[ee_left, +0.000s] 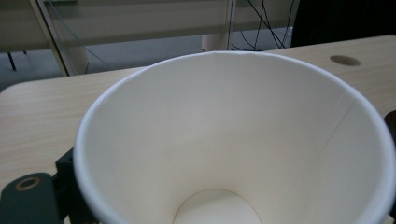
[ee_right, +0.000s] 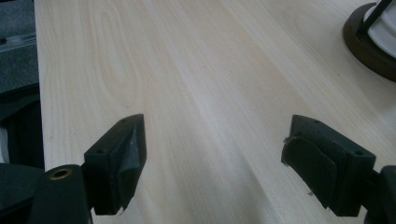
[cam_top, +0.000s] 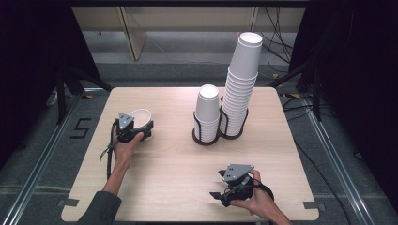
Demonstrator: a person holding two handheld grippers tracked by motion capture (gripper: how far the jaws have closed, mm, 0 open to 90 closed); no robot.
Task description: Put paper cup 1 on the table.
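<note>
My left gripper (cam_top: 141, 133) clasped the paper cup (cam_top: 140, 118) (right gripper (ee_right: 212, 161) idle, fingers spread) and I feared it toppling once let go.

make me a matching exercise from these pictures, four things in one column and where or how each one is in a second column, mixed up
Things:
1. single paper cup
2. tall cup stack
3. short cup stack
4. right gripper

Places or states:
A. jaws wide apart over bare table near the front edge
B. in the right-hand ring of the black holder, rising highest
C. at the left gripper, mouth up, on the table's left side
D. in the holder's left-hand ring, lower than its neighbour

Pairs: 1-C, 2-B, 3-D, 4-A
</note>
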